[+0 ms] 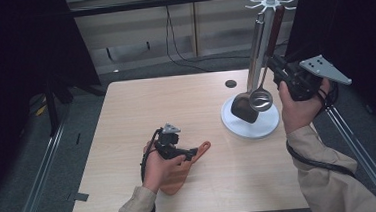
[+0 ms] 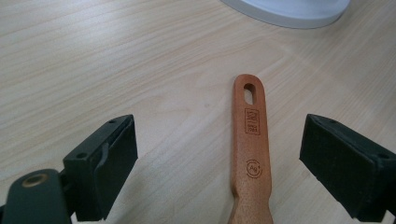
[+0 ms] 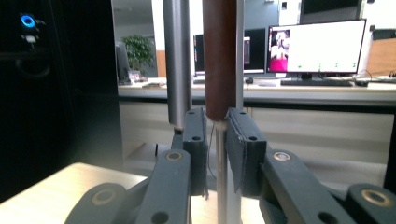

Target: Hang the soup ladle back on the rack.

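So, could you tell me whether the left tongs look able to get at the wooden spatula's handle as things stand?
Probably yes. The left tongs stand open with the wooden spatula's handle lying flat on the table between the jaws, a gap on each side, nothing in the way. Closing should catch it.

light: even, overhead | edges: dark | right background: perhaps soft

A wooden spatula [image 1: 183,169] lies on the table [image 1: 127,120], left of the utensil rack [image 1: 257,56] holding a ladle [image 1: 261,98].
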